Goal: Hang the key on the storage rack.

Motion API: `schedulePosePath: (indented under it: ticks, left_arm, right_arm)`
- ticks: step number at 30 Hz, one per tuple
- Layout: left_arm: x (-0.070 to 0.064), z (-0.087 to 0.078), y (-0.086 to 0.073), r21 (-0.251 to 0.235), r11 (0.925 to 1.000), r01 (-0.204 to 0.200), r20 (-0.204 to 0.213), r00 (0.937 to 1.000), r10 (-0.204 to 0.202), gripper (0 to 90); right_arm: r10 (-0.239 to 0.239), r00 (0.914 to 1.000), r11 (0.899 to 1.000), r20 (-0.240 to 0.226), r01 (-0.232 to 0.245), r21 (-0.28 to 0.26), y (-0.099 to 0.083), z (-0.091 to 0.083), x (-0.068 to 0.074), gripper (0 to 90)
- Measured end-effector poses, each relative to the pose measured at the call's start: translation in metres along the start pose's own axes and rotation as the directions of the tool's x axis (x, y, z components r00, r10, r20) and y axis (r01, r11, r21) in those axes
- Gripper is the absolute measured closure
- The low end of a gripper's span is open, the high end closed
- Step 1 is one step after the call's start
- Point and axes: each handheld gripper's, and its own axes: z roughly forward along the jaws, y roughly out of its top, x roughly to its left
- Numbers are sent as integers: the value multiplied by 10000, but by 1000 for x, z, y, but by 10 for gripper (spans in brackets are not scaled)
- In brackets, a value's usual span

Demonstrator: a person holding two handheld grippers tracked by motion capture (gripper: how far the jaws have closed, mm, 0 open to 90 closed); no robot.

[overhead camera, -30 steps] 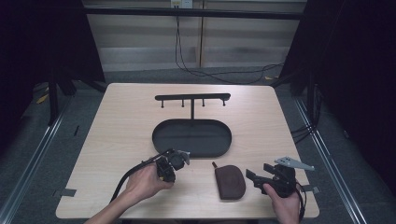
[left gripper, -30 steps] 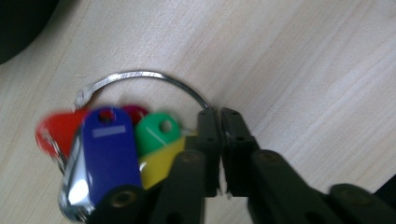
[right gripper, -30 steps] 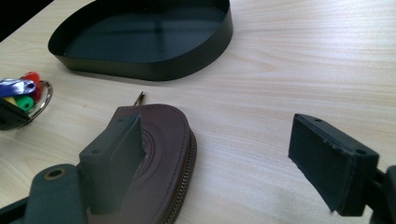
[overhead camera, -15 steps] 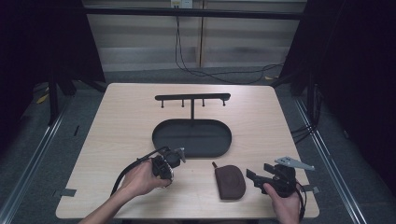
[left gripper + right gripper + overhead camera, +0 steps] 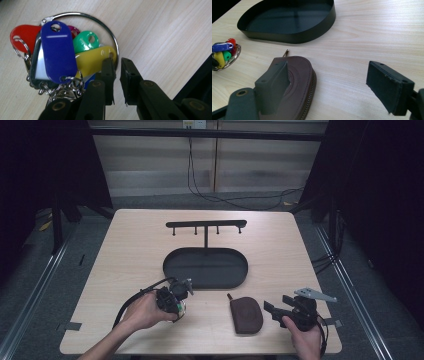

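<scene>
Your left tool (image 5: 117, 62) had slid back toward you across the counter (image 5: 125, 250), its jaws pinching the key ring (image 5: 113, 42) of coloured tags (image 5: 58, 52). Your right tool (image 5: 327, 80) sat spread wide beside the brown pouch (image 5: 246, 314), near the black tray (image 5: 172, 270).
</scene>
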Motion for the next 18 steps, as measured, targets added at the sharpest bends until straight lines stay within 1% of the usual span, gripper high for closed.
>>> schedulePosePath:
  ticks: [2, 4, 6, 7, 8, 11, 12, 13, 14, 15, 16, 17, 18]
  left_arm:
    - [1, 0, -2, -29, 10000, -82, -12, 10000, 82, 802]
    - [0, 0, -2, -25, 9996, -289, -105, 9995, 289, 794]
    - [-4, 3, -2, 122, 9985, -530, -105, 9985, 531, 763]
    - [-5, 4, -1, 196, 9972, -728, -175, 9972, 732, 765]
    - [-10, 8, 2, 173, 9968, -785, -399, 9961, 791, 767]
    - [-12, 8, 4, 292, 9960, -841, -483, 9952, 854, 761]
    - [-12, 9, 5, 336, 9965, -771, -541, 9954, 788, 785]
    - [-13, 9, 5, 367, 9962, -790, -642, 9946, 812, 785]
    - [-14, 9, 6, 454, 9952, -862, -850, 9923, 899, 831]
    - [-16, 9, 6, 465, 9948, -901, -1058, 9899, 946, 847]
    - [-19, 10, 6, 462, 9952, -866, -1136, 9893, 914, 851]
    - [-21, 10, 7, 470, 9951, -868, -1287, 9874, 922, 851]
    - [-24, 11, 8, 610, 9939, -924, -1471, 9840, 1005, 855]
  right_arm:
    - [-17, 10000, 10000, -13, 17, 13, 0, 0, 0, 184]
    - [-12, 10000, 10000, -16, 12, 6, 0, 0, 0, 184]
    - [63, 10000, 10000, -32, -63, 9, 0, 0, 0, 184]
    - [68, 10000, 10000, -29, -68, -5, 0, 0, 0, 184]
    - [61, 10000, 10000, -31, -61, -8, 0, 0, 0, 184]
    - [74, 10000, 10000, -67, -74, -14, 0, 0, -1, 184]
    - [78, 9999, 10000, -68, -78, -10, 0, 0, -1, 184]
    - [78, 9999, 10000, -68, -78, -10, 0, 0, -1, 184]
    - [85, 9999, 10000, -83, -85, -17, 0, 0, -1, 184]
    - [92, 9999, 10000, -75, -92, -16, 0, 0, -1, 184]
    - [106, 9999, 9999, -77, -106, -16, 0, 0, -1, 184]
    - [106, 9999, 9999, -77, -106, -16, 0, 0, -1, 184]
    - [125, 9999, 9999, -87, -125, -13, 0, 0, -1, 184]
